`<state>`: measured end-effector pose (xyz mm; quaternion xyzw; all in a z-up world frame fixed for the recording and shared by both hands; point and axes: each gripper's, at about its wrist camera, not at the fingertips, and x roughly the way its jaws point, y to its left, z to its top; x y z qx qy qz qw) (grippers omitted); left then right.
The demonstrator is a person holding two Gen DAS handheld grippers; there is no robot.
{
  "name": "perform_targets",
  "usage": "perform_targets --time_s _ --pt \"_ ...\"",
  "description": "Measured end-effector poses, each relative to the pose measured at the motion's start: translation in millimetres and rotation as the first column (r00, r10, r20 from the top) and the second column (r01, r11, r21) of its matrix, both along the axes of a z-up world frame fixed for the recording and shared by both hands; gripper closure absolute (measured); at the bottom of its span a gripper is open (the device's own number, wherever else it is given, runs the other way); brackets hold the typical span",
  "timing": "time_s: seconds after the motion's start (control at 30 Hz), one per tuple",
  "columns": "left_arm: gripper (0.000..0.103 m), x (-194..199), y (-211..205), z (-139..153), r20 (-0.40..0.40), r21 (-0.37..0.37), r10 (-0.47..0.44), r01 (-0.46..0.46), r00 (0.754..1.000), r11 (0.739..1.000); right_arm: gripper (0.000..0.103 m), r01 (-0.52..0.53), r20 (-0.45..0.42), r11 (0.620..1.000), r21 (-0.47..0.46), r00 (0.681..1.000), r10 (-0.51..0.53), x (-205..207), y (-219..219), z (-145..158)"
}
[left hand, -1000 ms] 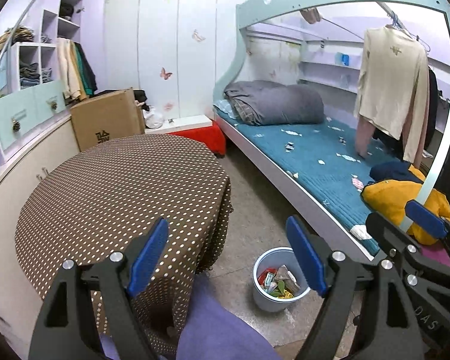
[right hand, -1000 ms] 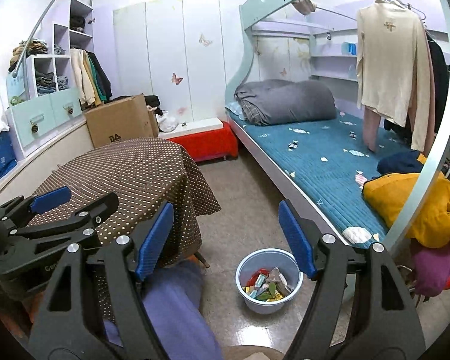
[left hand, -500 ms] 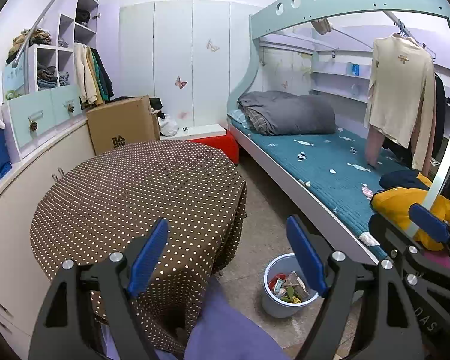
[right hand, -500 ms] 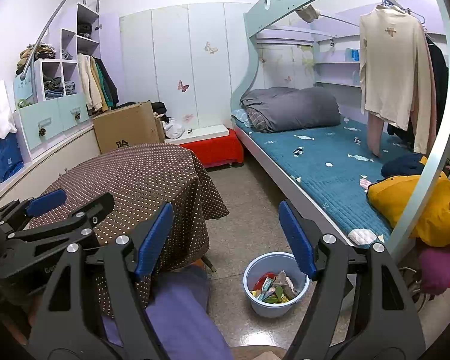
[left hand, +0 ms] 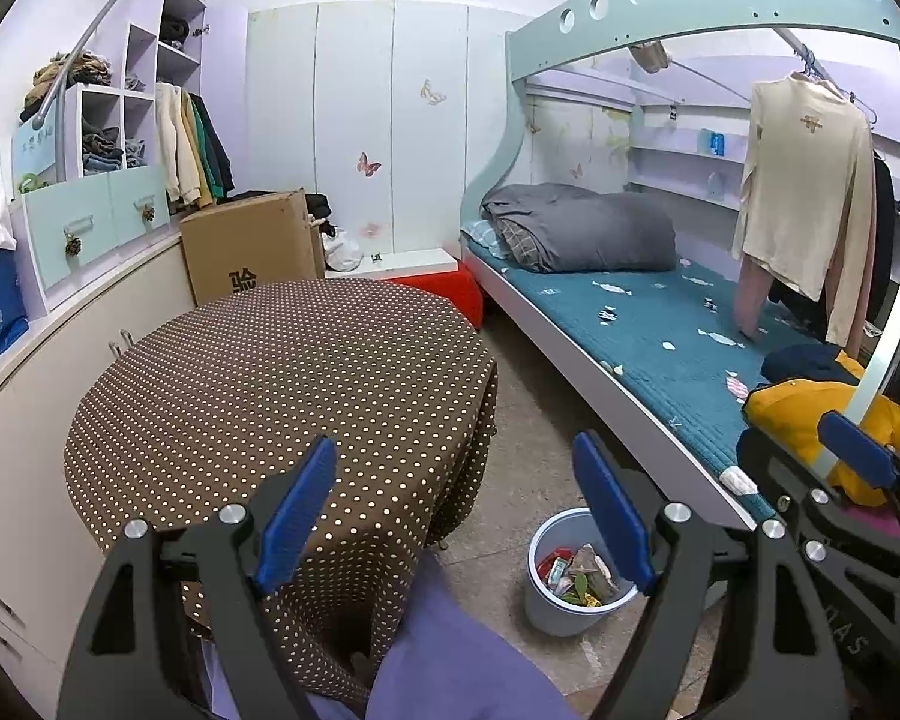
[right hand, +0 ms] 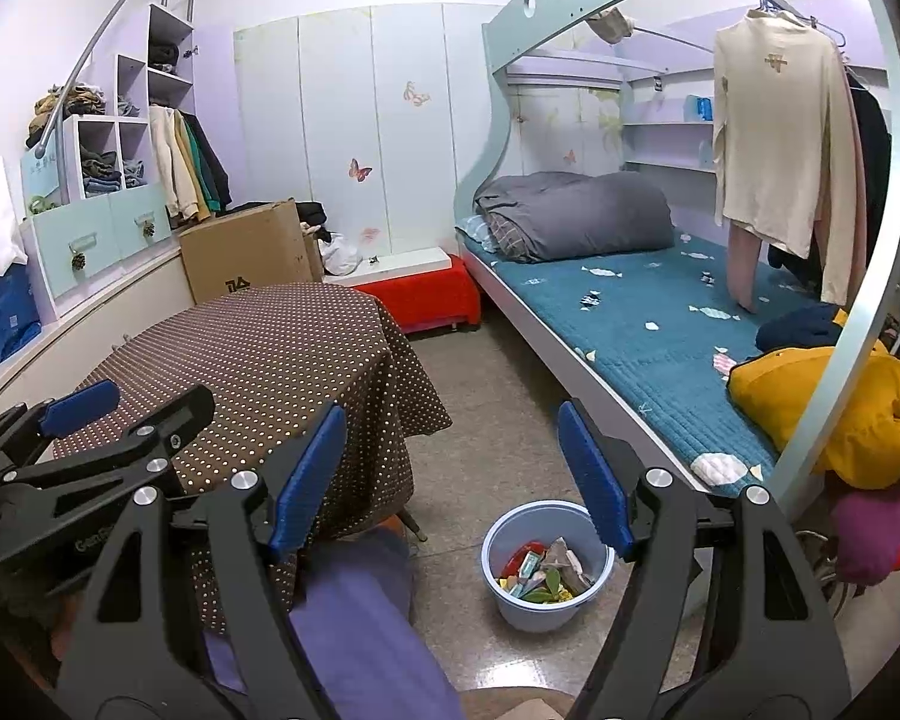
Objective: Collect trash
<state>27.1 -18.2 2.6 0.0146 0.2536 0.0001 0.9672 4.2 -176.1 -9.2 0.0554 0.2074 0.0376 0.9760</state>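
A pale blue bin (left hand: 539, 597) stands on the floor between the table and the bed, holding wrappers and other trash (left hand: 579, 573). My left gripper (left hand: 453, 456) hovers open above the table's near edge, nothing between its blue pads. The bin shows low under its right finger. The right wrist view has the same bin (right hand: 534, 612) with the trash (right hand: 540, 570) below my right gripper (right hand: 453, 420), which is open and empty too. Each gripper shows in the other's view: the right gripper (left hand: 852, 456) at the right edge, the left gripper (right hand: 81, 405) at the left.
A round table in a brown dotted cloth (left hand: 282, 372) fills the left. A bunk bed with a teal cover (left hand: 648, 324), grey quilt and yellow clothing is on the right. A cardboard box (left hand: 252, 246) and red bench (right hand: 420, 294) stand behind. A person's purple trouser leg (left hand: 450, 660) is below.
Both grippers stay open at the same width and hardly move. Nothing was taken hold of or let go.
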Motion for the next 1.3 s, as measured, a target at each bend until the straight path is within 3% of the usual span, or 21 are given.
perform_targets --time_s 1.3 --pt "0.024 -5.4 9.2 -0.6 -0.016 -0.019 0.027 -0.027 1.000 0.999 0.030 -0.026 -0.004 1.000 0.004 1.000 0.026 0.1 -0.1 0.9"
